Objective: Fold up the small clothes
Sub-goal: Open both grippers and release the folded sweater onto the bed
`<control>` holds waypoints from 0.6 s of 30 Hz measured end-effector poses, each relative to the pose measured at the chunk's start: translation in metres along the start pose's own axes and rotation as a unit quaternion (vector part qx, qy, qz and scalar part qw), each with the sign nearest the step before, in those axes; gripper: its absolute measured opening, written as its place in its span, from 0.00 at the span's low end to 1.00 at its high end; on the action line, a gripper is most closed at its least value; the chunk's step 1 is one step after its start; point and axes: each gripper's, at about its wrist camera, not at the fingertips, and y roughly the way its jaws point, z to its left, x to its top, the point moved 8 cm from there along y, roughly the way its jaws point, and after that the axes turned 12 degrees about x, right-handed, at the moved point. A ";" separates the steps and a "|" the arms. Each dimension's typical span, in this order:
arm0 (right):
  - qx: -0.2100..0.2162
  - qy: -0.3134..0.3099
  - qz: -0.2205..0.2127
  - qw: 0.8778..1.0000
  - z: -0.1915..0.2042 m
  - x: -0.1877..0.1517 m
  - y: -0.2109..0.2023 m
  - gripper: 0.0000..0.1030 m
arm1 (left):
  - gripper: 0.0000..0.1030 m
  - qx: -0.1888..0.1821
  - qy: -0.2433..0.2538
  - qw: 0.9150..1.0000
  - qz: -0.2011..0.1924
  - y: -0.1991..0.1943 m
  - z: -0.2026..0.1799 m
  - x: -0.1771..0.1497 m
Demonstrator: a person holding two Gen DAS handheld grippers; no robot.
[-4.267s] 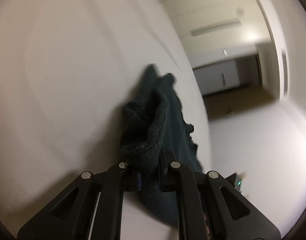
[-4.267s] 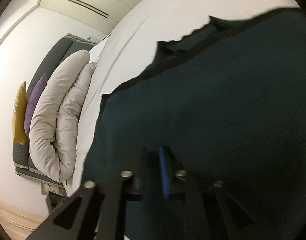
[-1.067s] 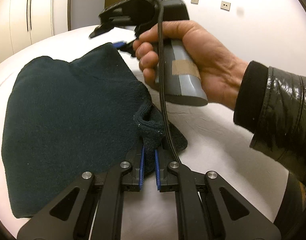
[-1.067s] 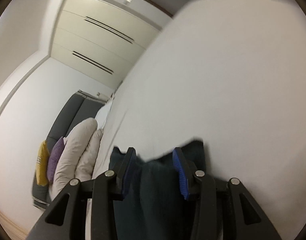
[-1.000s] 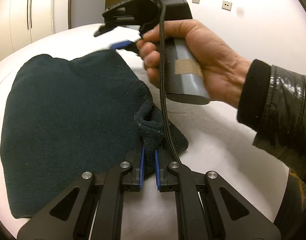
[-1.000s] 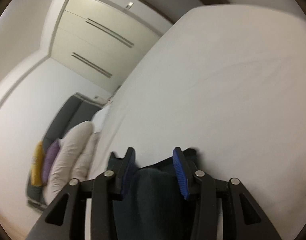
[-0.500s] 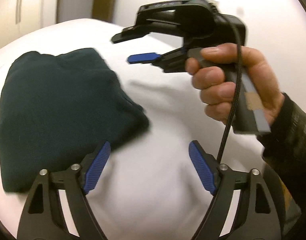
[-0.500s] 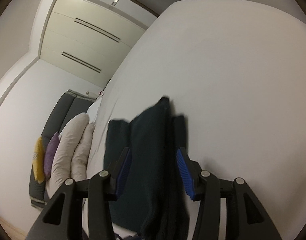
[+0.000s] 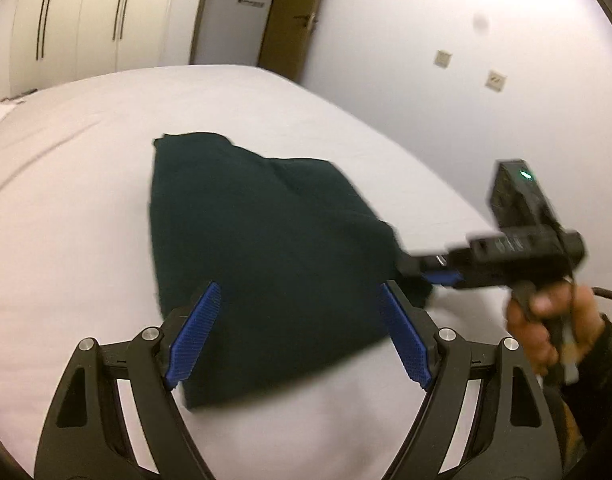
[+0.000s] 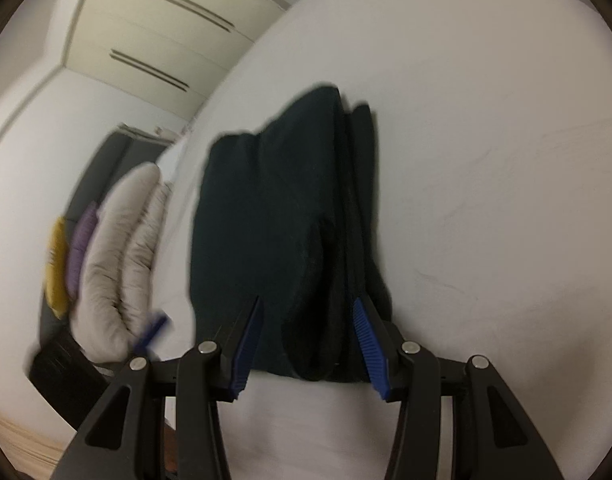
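A dark green garment (image 9: 265, 248) lies folded on the white bed (image 9: 85, 200). My left gripper (image 9: 297, 300) hovers over its near end, open wide, with nothing touching the blue pads. In the left wrist view, a hand (image 9: 546, 320) holds my right gripper (image 9: 438, 276) at the garment's right edge. In the right wrist view the garment (image 10: 273, 220) shows stacked layers along its right side. My right gripper (image 10: 308, 308) is open. The garment's near end shows between its jaws, and the pads do not press on it.
A rolled beige duvet (image 10: 117, 260) with purple (image 10: 79, 248) and yellow (image 10: 55, 268) cushions lies at the head of the bed. Wardrobe doors (image 9: 85, 20), a wooden door (image 9: 289, 20) and a wall with sockets (image 9: 442, 58) stand beyond. The bed's edge runs close on the right.
My left gripper let go of the garment's bunched fold, opened wide and drew back and up. My right gripper left the far corner and came round to the garment's right edge.
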 end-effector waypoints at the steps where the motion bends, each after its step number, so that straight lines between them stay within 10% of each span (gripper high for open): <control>1: -0.009 -0.005 0.005 1.000 -0.001 -0.004 0.002 0.45 | 0.76 0.011 0.000 1.000 0.005 0.009 0.005 0.003; 5: -0.040 -0.028 0.013 0.999 -0.005 -0.007 0.005 0.16 | 0.64 0.037 0.006 0.998 0.055 0.052 0.016 0.003; 18: 0.025 0.034 -0.030 0.999 -0.028 -0.012 -0.012 0.11 | 0.60 0.051 0.019 0.996 0.070 0.070 0.016 -0.007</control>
